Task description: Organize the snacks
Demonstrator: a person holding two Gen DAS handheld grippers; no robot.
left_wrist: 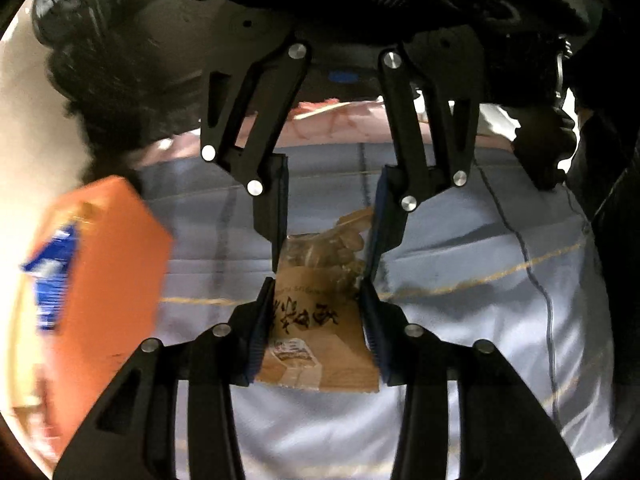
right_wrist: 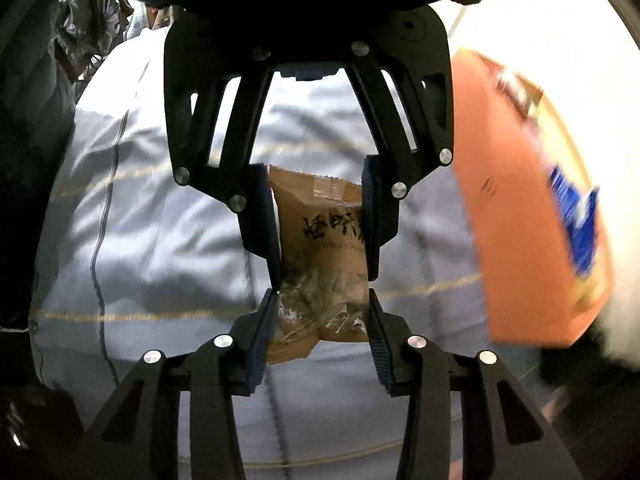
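Left tool [left_wrist: 318, 286] and right tool [right_wrist: 324, 290] each clamped on a kraft-paper snack packet [left_wrist: 316, 320] [right_wrist: 320, 256] with black brush-script characters, blurred orange box [left_wrist: 104, 256] alongside, pale cloth [left_wrist: 460, 248] beneath

Black brush-style Chinese characters on brown snack packet [right_wrist: 320, 236], not legible; orange box [right_wrist: 520, 208] print blurred.

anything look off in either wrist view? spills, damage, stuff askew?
Nothing spilled or torn. Each gripper is shut on a sealed brown snack packet: left, right. The orange box looks tilted and blurred, which may be only the lens and motion.
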